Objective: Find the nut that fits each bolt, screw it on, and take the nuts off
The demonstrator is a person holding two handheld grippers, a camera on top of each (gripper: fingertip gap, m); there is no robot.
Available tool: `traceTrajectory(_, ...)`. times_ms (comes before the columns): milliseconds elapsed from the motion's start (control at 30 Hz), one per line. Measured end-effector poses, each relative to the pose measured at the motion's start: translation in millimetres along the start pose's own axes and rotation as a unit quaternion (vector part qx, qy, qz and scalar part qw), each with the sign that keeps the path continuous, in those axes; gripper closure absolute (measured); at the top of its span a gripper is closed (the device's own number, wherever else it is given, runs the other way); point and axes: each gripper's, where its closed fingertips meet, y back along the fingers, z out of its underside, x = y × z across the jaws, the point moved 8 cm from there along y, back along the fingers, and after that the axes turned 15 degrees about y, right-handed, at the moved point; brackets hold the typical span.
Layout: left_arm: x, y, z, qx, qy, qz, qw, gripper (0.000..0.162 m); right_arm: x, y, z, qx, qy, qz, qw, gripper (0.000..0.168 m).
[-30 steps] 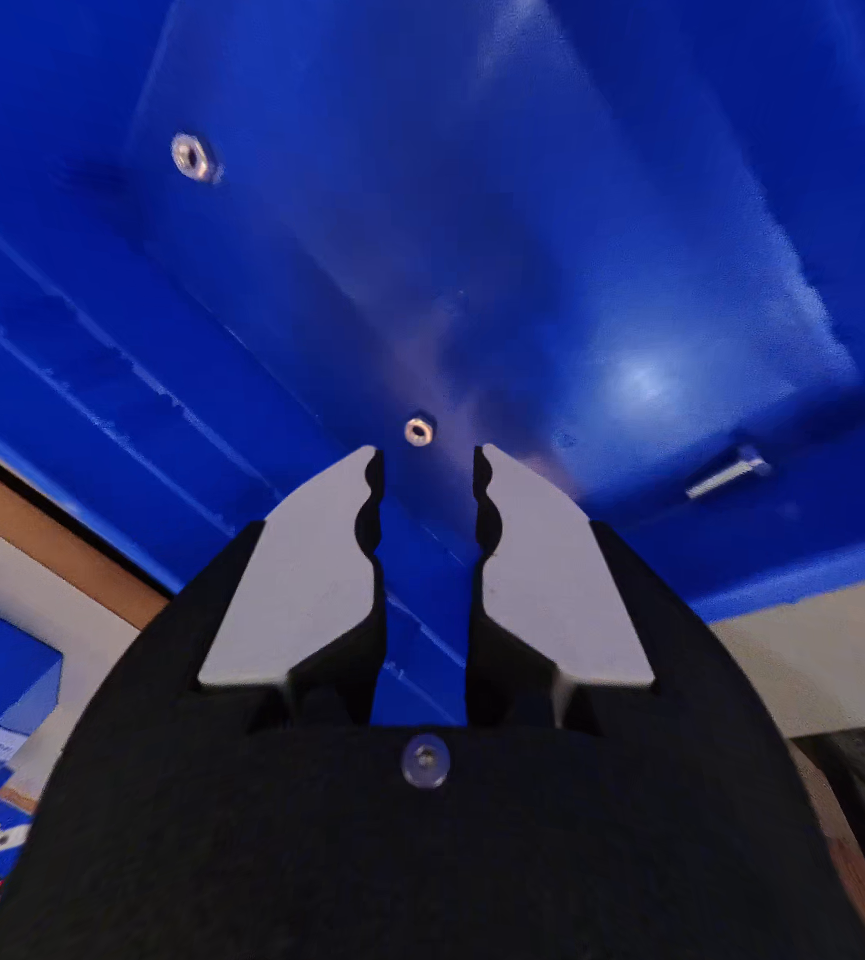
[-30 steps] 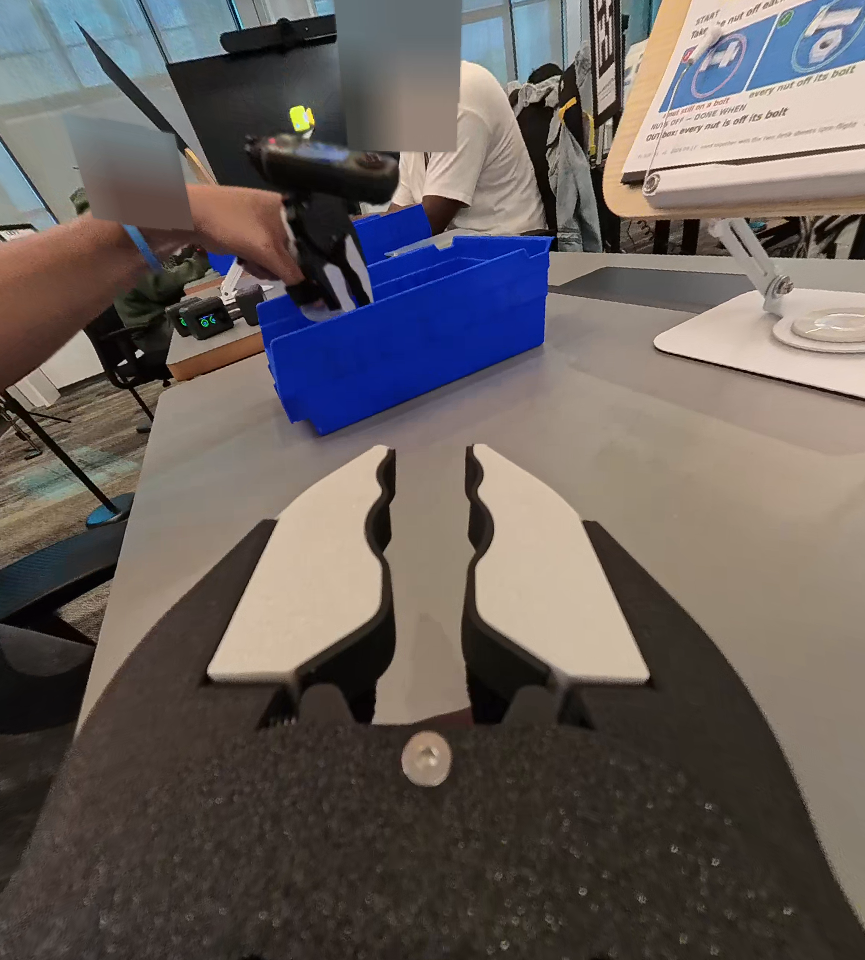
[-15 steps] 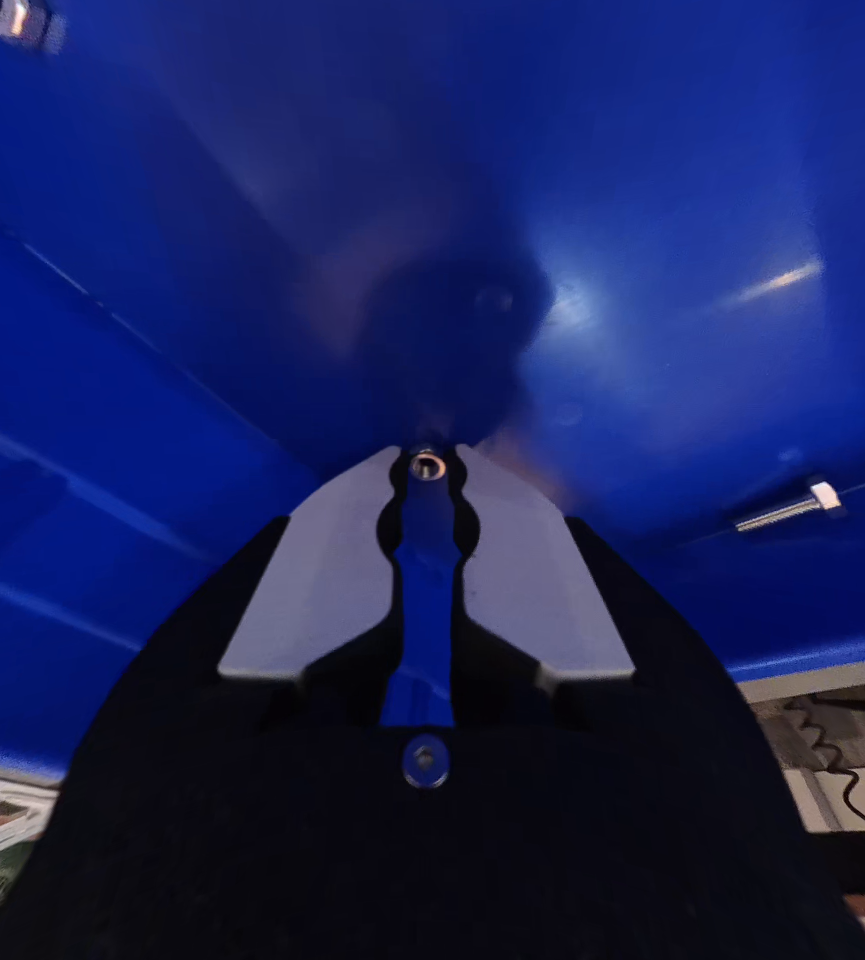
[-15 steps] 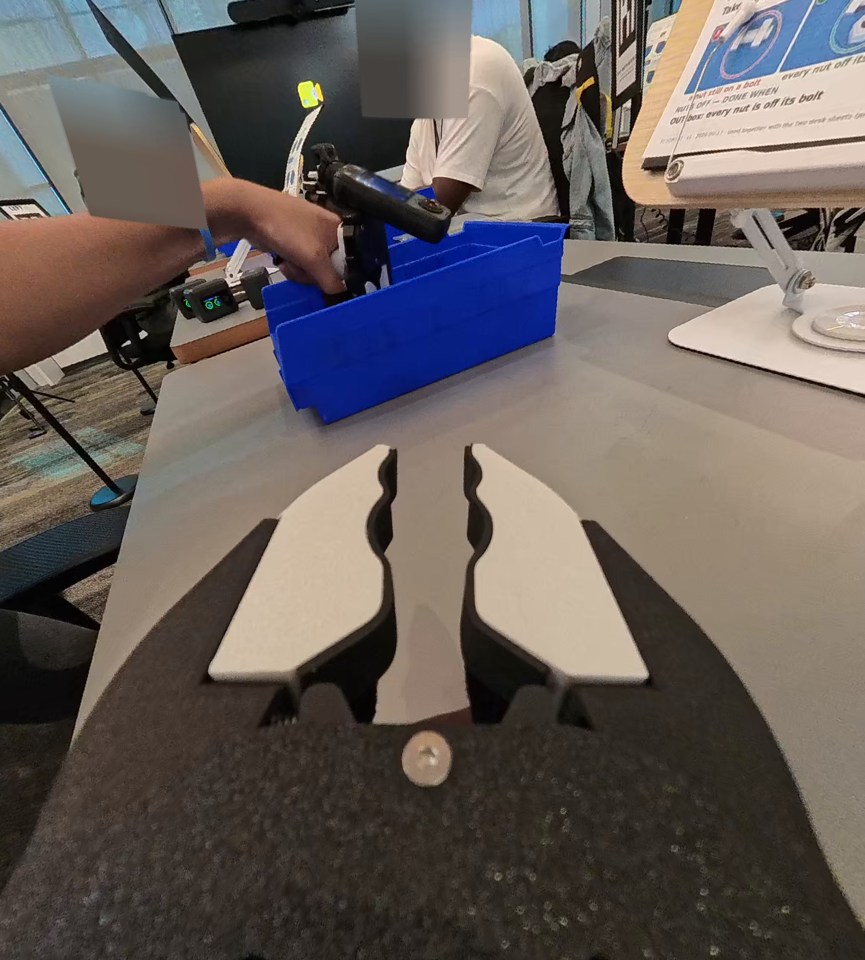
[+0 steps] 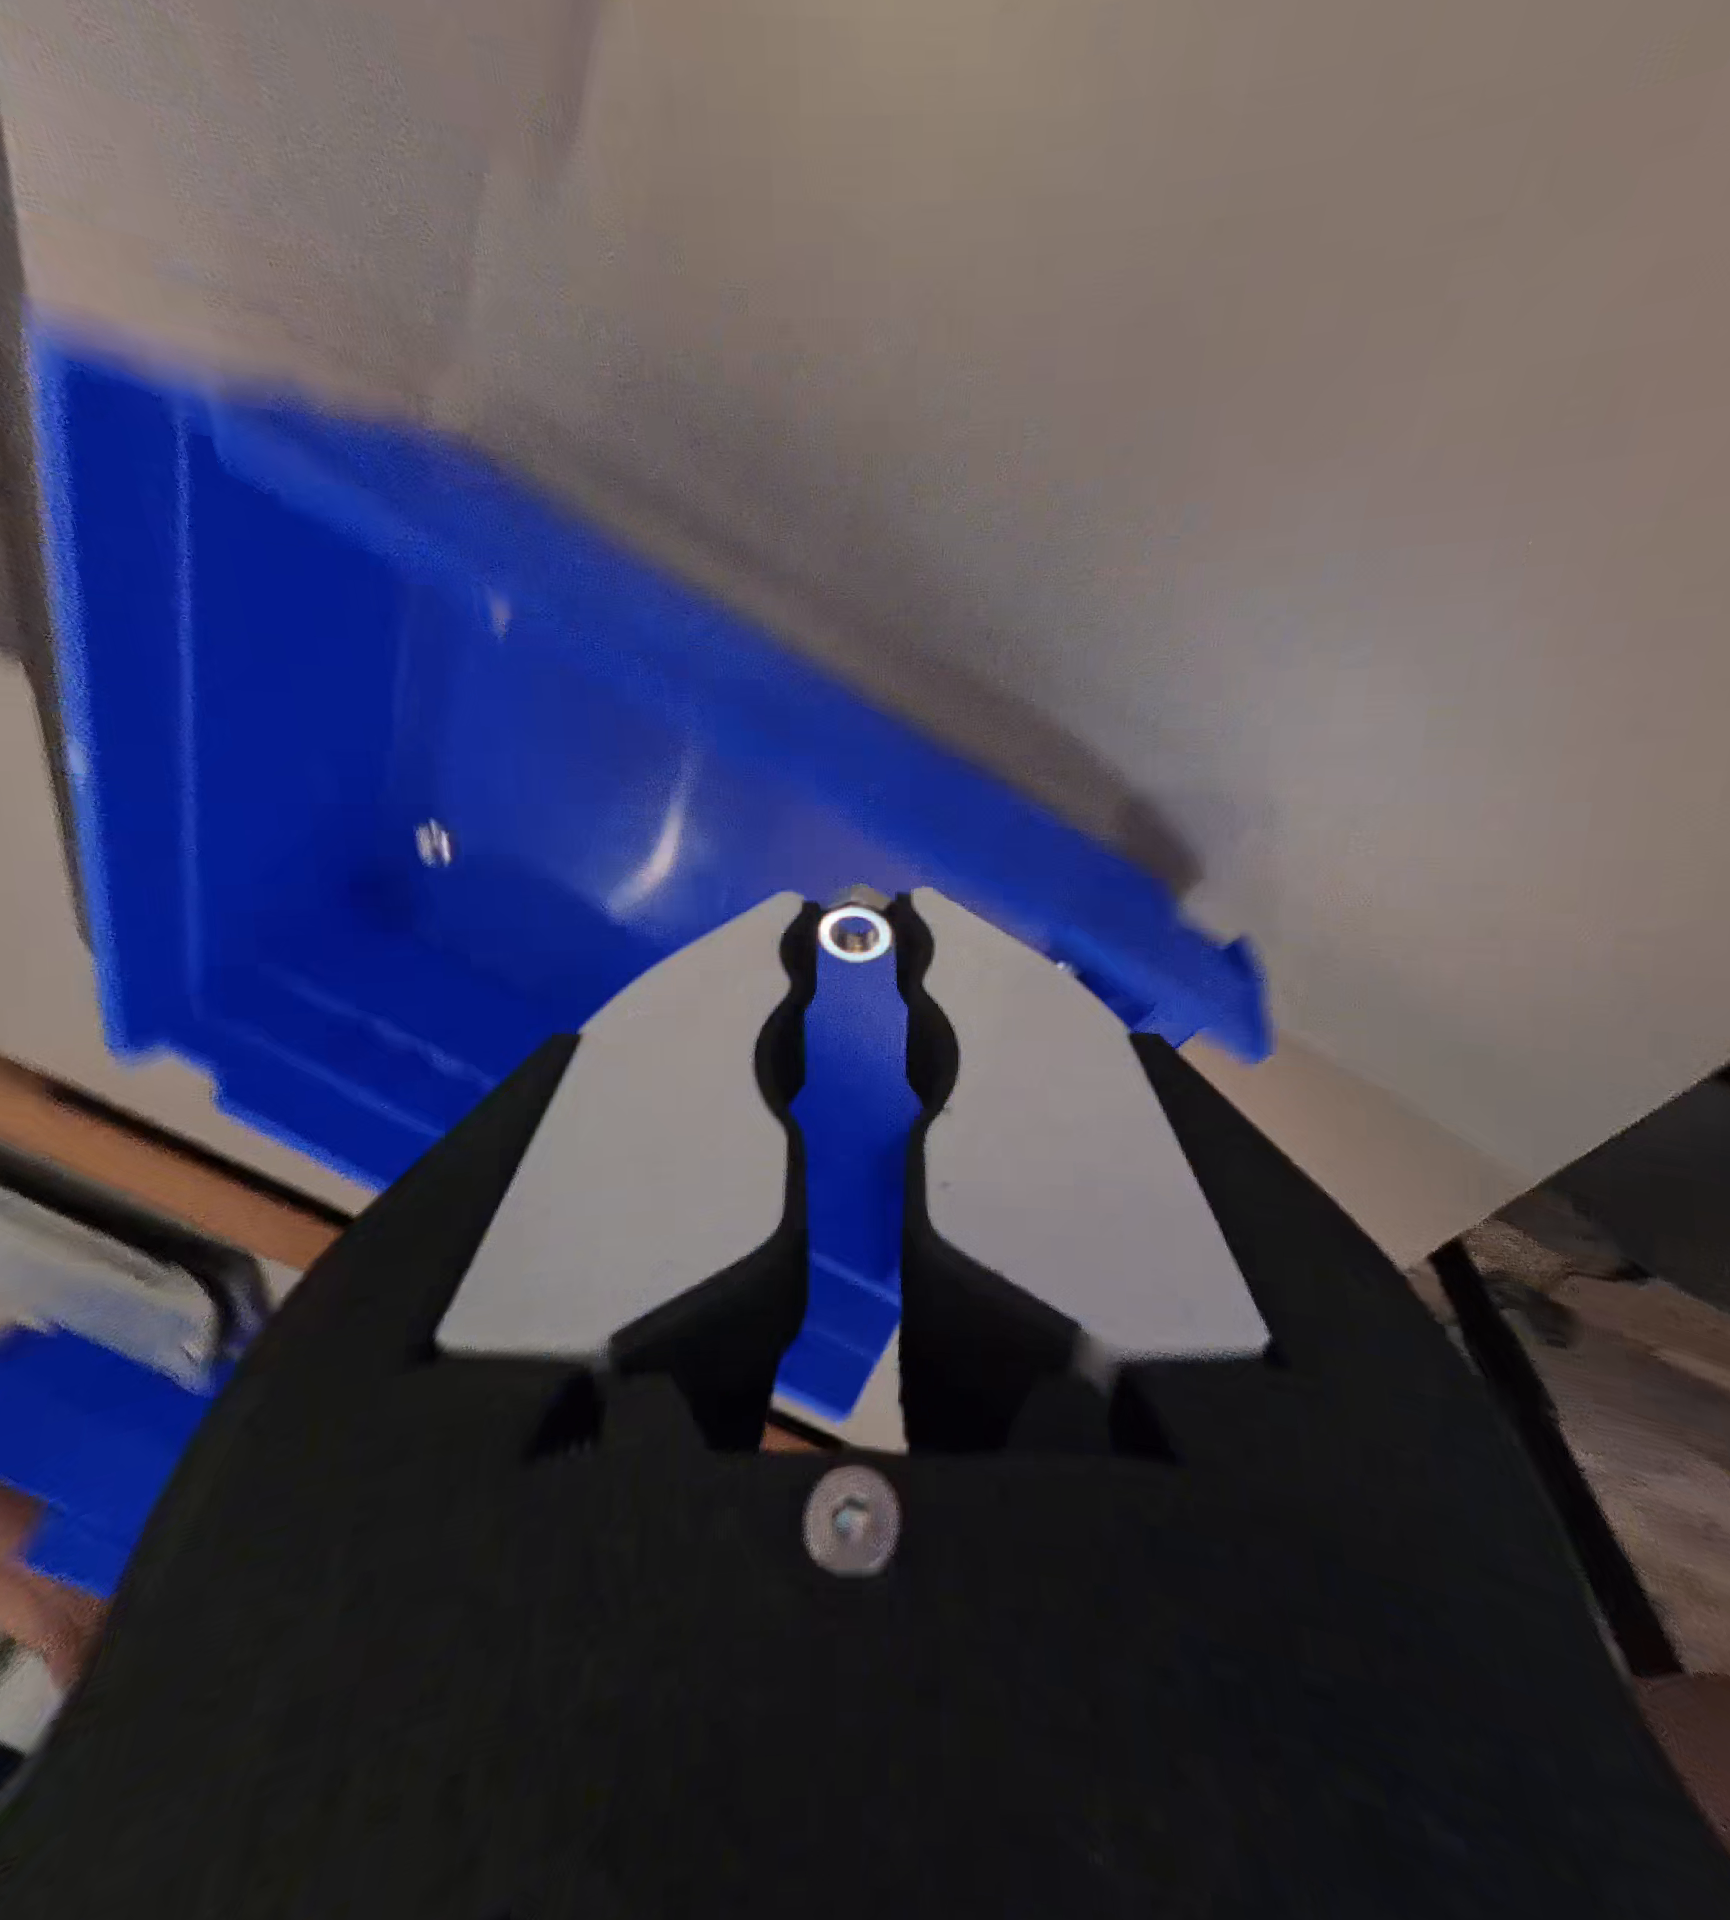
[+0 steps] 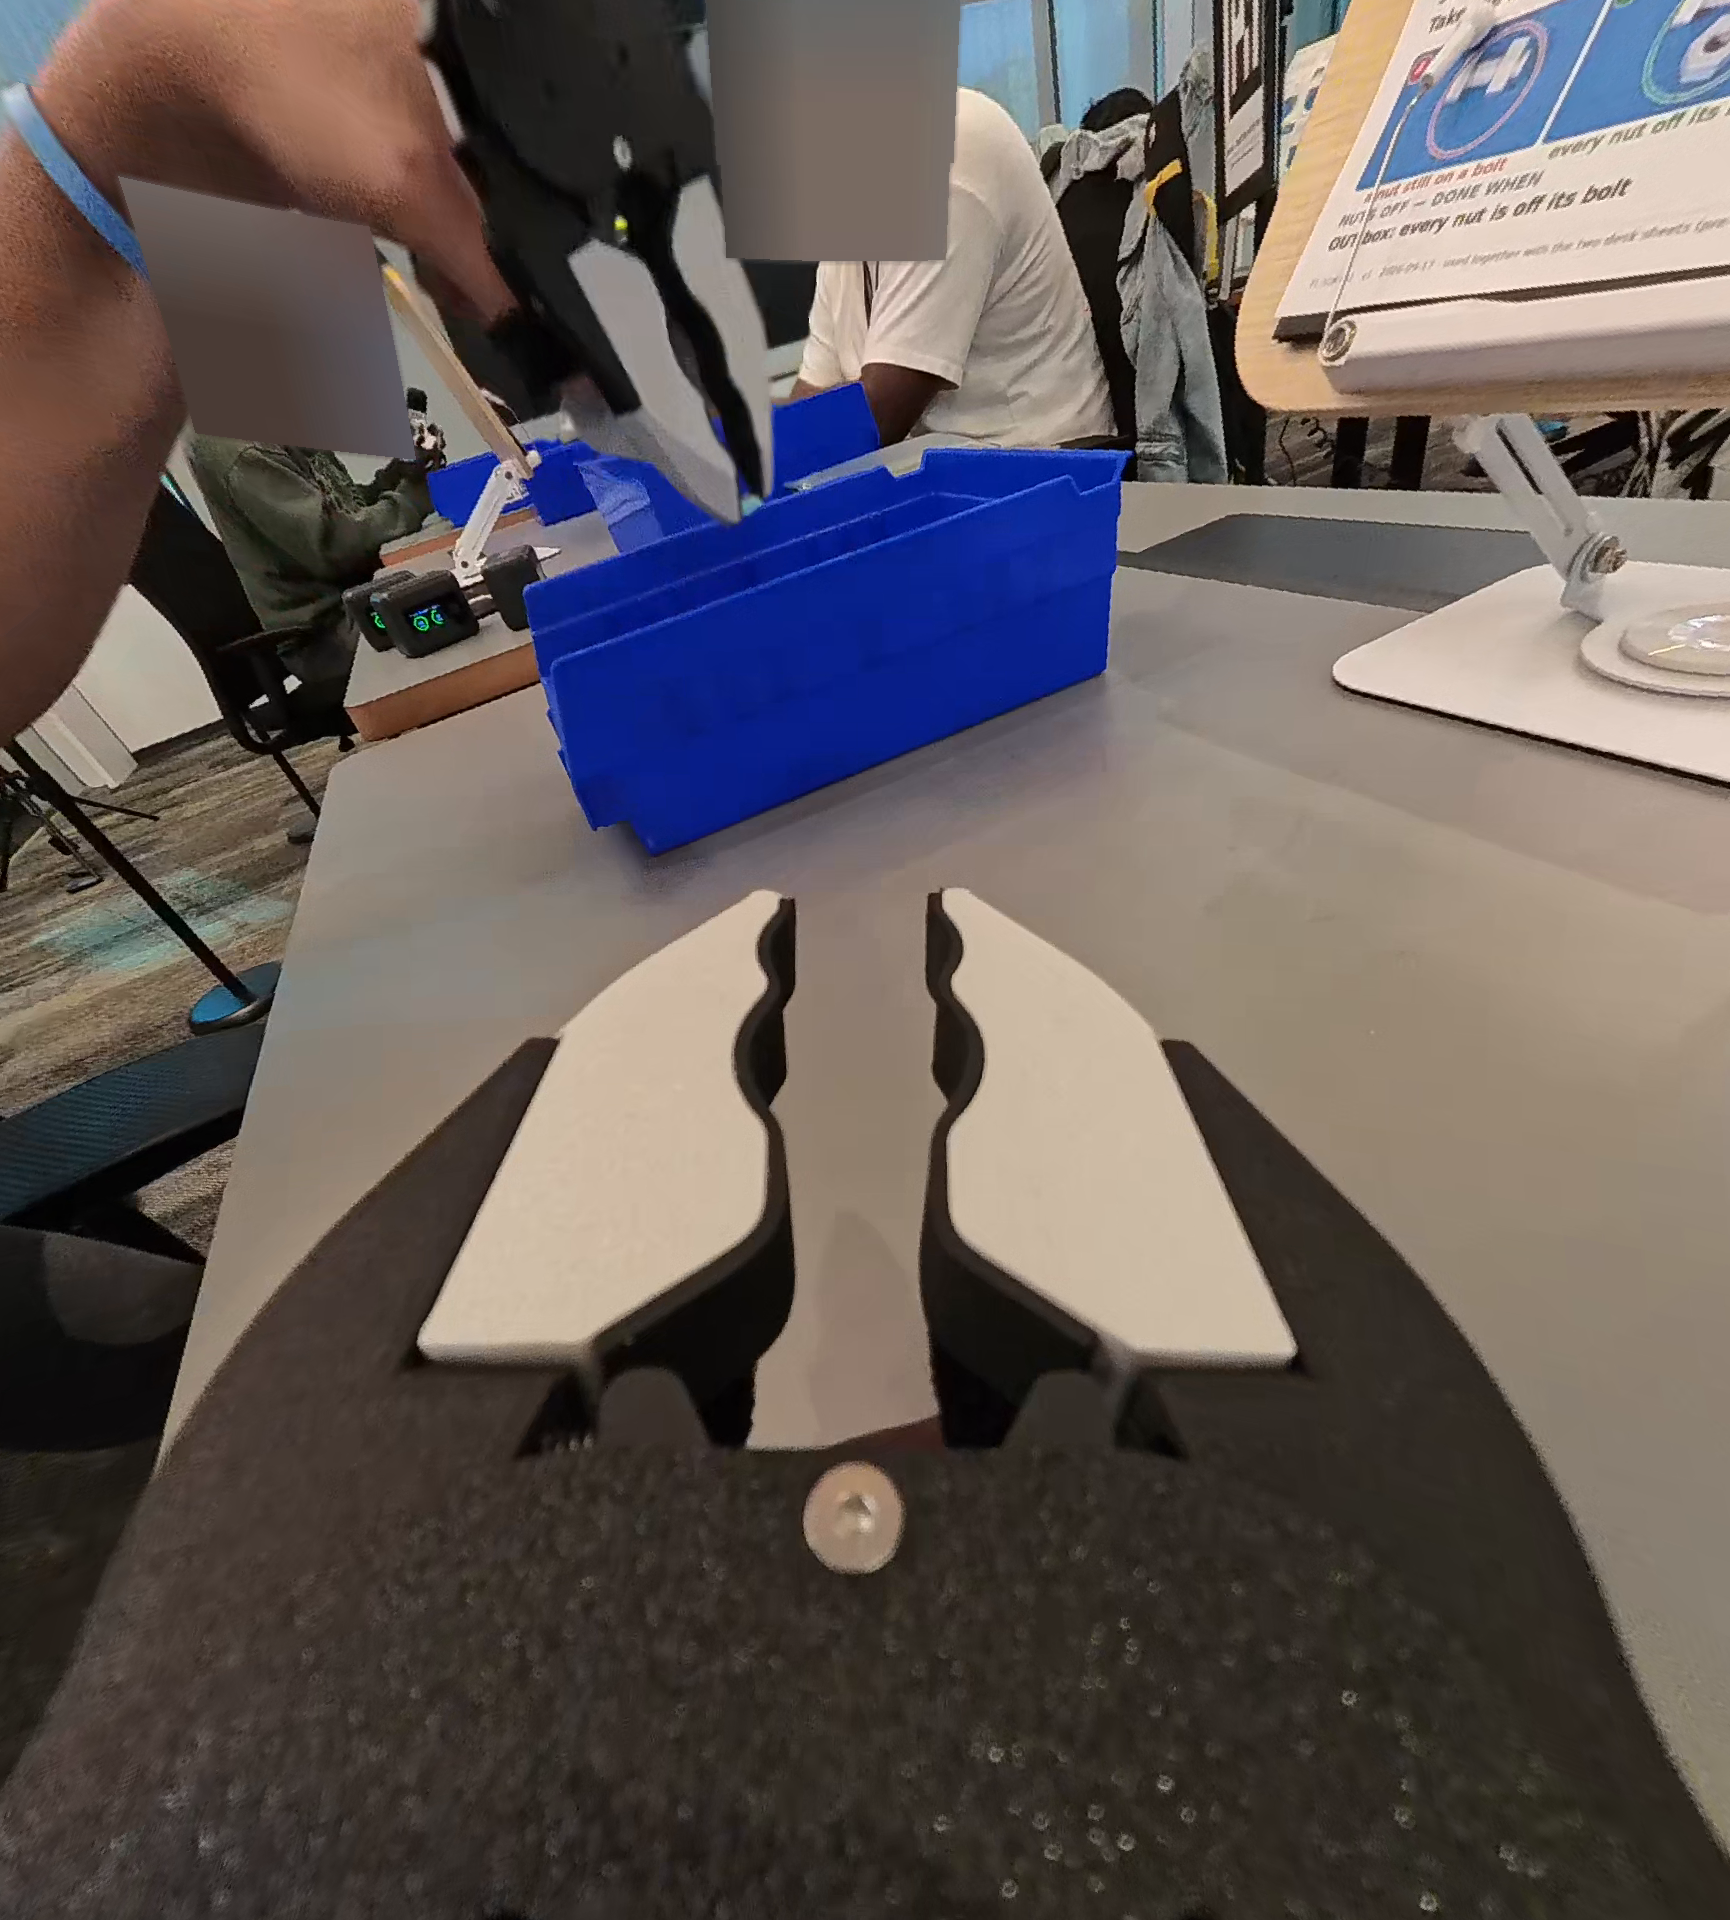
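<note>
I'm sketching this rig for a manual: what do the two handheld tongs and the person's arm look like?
Both tongs, left and right, have pale grey fingers with wavy black inner edges, set in a black textured body with a silver screw. The bare forearm wears a light blue wristband.

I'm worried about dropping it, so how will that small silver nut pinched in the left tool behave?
The small silver metal nut looks rigid and light. Only the left tool tips grip it, so it may slip or twist out.
</note>
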Motion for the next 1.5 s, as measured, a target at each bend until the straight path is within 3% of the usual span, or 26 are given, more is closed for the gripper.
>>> traceTrajectory(100, 49.7, -1.0, -59.3, 0.003, -0.083, 0.019, 0.996, 0.148, -0.3, 0.2, -0.2, 0.002, 0.001, -0.002, 1.0, 0.144)
traceTrajectory(300, 112.9, -64.2, -148.8, -0.057, -0.152, 0.061, 0.985, 0.148, -7.0, 0.0, 0.1, -0.01, 0.012, -0.035, 0.999, 0.149)
traceTrajectory(433, 129.7, -88.5, -172.9, -0.08, -0.17, 0.075, 0.979, 0.148, -14.1, -0.1, 0.3, -0.015, 0.017, -0.084, 0.996, 0.152)
traceTrajectory(600, 146.3, -103.1, -177.2, -0.097, -0.195, 0.088, 0.972, 0.148, -18.3, -0.7, 1.5, -0.025, 0.02, -0.119, 0.992, 0.148)
traceTrajectory(833, 154.8, -108.0, -168.3, -0.086, -0.205, 0.105, 0.969, 0.148, -18.4, -2.1, 2.7, -0.034, 0.014, -0.136, 0.99, 0.144)
traceTrajectory(933, 147.8, -95.4, -157.2, -0.055, -0.181, 0.115, 0.975, 0.136, -19.7, -0.4, 3.8, -0.06, 0.035, -0.139, 0.988, 0.142)
traceTrajectory(1000, 136.2, -74.5, -138.2, 0.003, -0.142, 0.099, 0.985, 0.136, -15.1, 3.1, -0.1, -0.121, 0.104, -0.118, 0.98, 0.141)
traceTrajectory(1100, 126.5, -42.5, -88.3, 0.165, -0.039, 0.094, 0.981, 0.136, -9.2, 3.1, -17.7, -0.22, 0.178, -0.118, 0.952, 0.136)
traceTrajectory(1133, 126.4, -35.6, -69.9, 0.233, 0.014, 0.104, 0.967, 0.136, -5.3, 0.4, -23.3, -0.255, 0.21, -0.113, 0.937, 0.138)
traceTrajectory(1200, 132.4, -32.1, -33.5, 0.357, 0.14, 0.161, 0.909, 0.136, 8.8, -12.4, -28.8, -0.337, 0.247, -0.108, 0.902, 0.139)
traceTrajectory(1300, 148.2, -51.3, 15.5, 0.449, 0.236, 0.214, 0.835, 0.136, 30.0, -41.9, -24.3, -0.425, 0.231, -0.15, 0.862, 0.142)
traceTrajectory(1400, 148.7, -68.6, 43.9, 0.497, 0.252, 0.17, 0.813, 0.135, 44.7, -65.9, -10.1, -0.497, 0.261, -0.173, 0.809, 0.142)
traceTrajectory(1500, 143.0, -69.8, 51.4, 0.523, 0.243, 0.151, 0.803, 0.135, 46.9, -79.2, -5.3, -0.506, 0.311, -0.211, 0.776, 0.141)
